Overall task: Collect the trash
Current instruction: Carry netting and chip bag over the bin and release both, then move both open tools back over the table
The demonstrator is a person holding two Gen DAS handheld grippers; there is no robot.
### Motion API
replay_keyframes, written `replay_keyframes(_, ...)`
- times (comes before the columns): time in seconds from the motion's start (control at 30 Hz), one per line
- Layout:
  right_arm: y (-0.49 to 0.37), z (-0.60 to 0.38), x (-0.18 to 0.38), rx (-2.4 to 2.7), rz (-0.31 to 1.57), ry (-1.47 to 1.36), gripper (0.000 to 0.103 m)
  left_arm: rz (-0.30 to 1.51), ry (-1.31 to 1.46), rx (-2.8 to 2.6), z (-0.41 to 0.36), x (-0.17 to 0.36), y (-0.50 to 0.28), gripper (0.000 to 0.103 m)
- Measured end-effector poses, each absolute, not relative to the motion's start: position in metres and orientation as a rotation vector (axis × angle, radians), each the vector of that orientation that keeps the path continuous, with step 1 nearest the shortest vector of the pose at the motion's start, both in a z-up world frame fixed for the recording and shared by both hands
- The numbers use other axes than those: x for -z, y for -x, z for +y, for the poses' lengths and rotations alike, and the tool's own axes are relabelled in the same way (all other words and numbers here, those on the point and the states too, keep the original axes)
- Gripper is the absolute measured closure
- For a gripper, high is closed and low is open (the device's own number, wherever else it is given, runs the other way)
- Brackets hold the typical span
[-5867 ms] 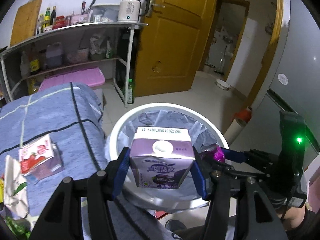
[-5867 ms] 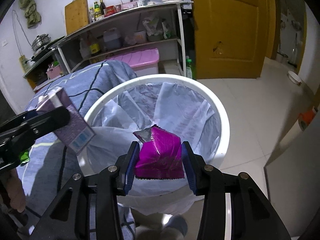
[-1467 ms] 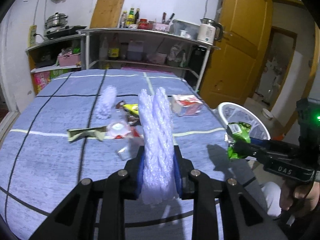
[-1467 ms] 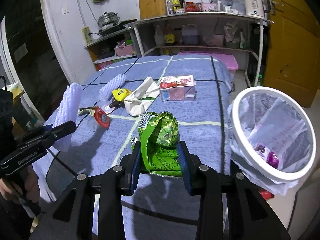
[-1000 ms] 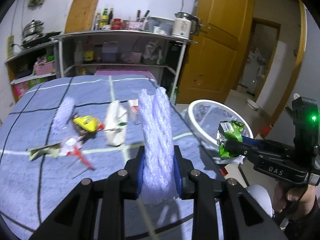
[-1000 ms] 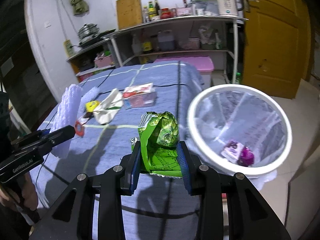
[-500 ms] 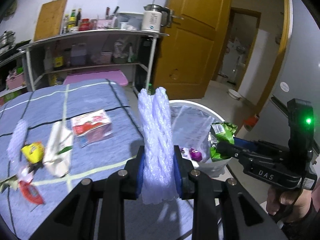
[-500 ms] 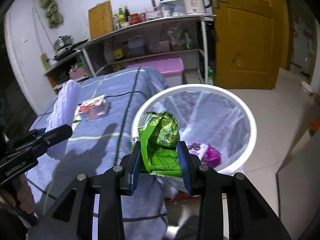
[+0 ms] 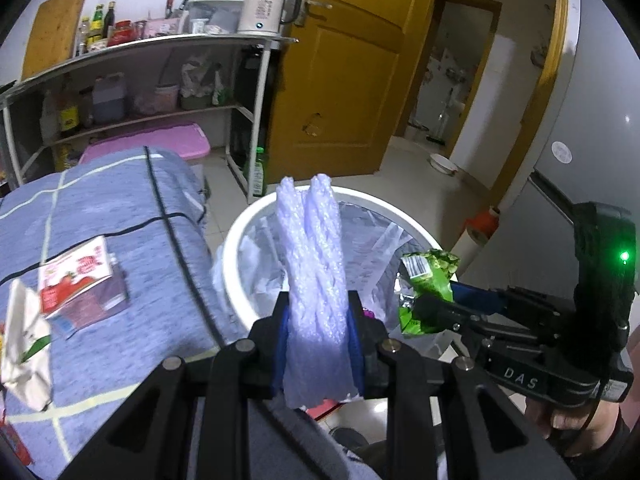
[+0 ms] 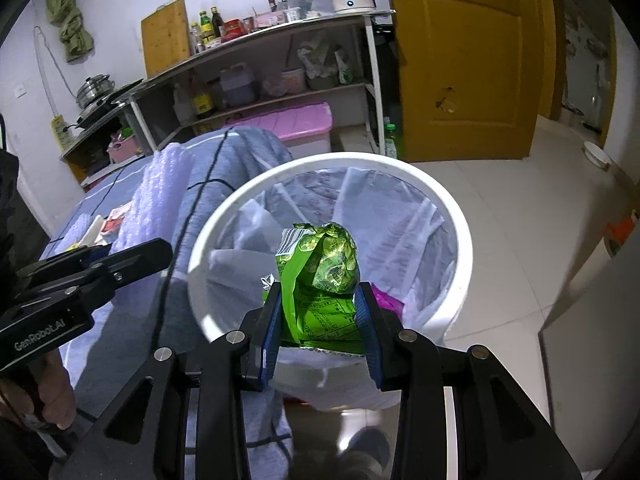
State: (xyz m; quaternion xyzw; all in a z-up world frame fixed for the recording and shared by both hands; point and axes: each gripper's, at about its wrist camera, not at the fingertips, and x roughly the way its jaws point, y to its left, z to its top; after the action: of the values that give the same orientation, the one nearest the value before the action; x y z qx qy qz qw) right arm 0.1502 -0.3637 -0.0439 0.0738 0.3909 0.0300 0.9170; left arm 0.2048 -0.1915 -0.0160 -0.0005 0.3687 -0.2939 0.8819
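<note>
my left gripper is clamped on a foam net and my right gripper on a green wrapper, both over the bin that already holds some trash, while a carton and paper wait on the table.

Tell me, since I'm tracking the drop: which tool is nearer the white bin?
Right. The right tool holds its green wrapper over the bin; the left tool is at its table-side rim.

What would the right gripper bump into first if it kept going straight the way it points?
Probably the clear bag lining the white bin. The right gripper, shut on the green snack bag, points down into the bin's mouth, toward the purple wrapper inside. Depth is hard to judge.
</note>
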Motion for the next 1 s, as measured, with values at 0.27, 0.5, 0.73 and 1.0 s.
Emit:
replay_keyframes(0.27, -0.159, -0.370, 0.051, -0.060, 0.823, -0.158, 0.065, 0.795, 0.002, 0.649, -0.208, 0.024, -0.216, 0.057)
replay_keyframes(0.5, -0.160, -0.373, 0.053, -0.046, 0.825, -0.165, 0.060, 0.792, 0.023, 0.656, -0.204, 0.024, -0.216, 0.046)
replay_keyframes(0.73, -0.153, -0.370, 0.045, -0.049, 0.808, -0.152, 0.059, 0.765, 0.034, 0.629, -0.190, 0.016, -0.209, 0.046)
replay_keyframes(1.0, -0.135, -0.355, 0.027, -0.071, 0.765, -0.125, 0.059, 0.736, 0.035, 0.577, -0.169, 0.003, -0.187, 0.046)
